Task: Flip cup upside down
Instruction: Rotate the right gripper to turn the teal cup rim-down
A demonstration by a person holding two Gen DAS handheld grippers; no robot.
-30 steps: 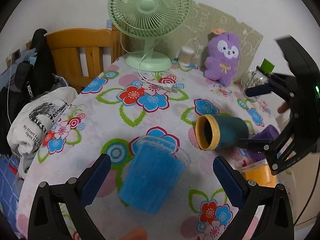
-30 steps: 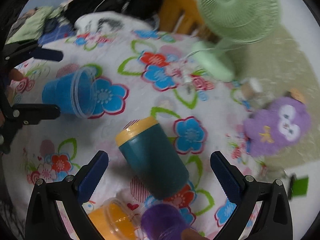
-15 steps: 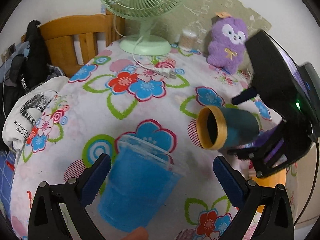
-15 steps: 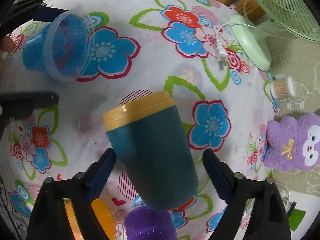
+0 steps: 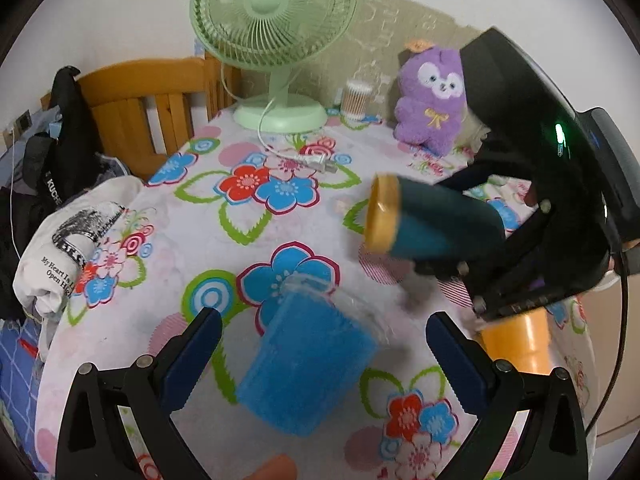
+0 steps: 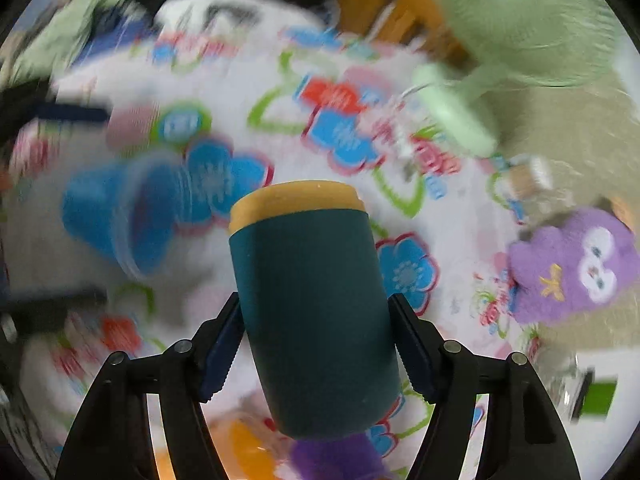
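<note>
A dark teal cup with a yellow rim (image 6: 316,312) is clamped between the fingers of my right gripper (image 6: 316,344), held off the floral tablecloth, lying roughly level with its rim pointing away. It also shows in the left wrist view (image 5: 432,224), held by the right gripper (image 5: 472,248). A blue plastic cup (image 5: 308,364) lies on its side on the cloth between the open fingers of my left gripper (image 5: 320,356), not gripped. It also shows blurred in the right wrist view (image 6: 124,216).
A green desk fan (image 5: 276,48), a purple plush toy (image 5: 432,100), a cotton-swab jar (image 5: 356,98) and a white plug cable (image 5: 312,160) are at the table's far side. An orange cup (image 5: 516,340) stands right. A wooden chair (image 5: 160,100) and clothes (image 5: 64,240) are left.
My right gripper closed on the teal cup and lifted it off the table. The left gripper stayed open around the blue cup, shifting slightly.
</note>
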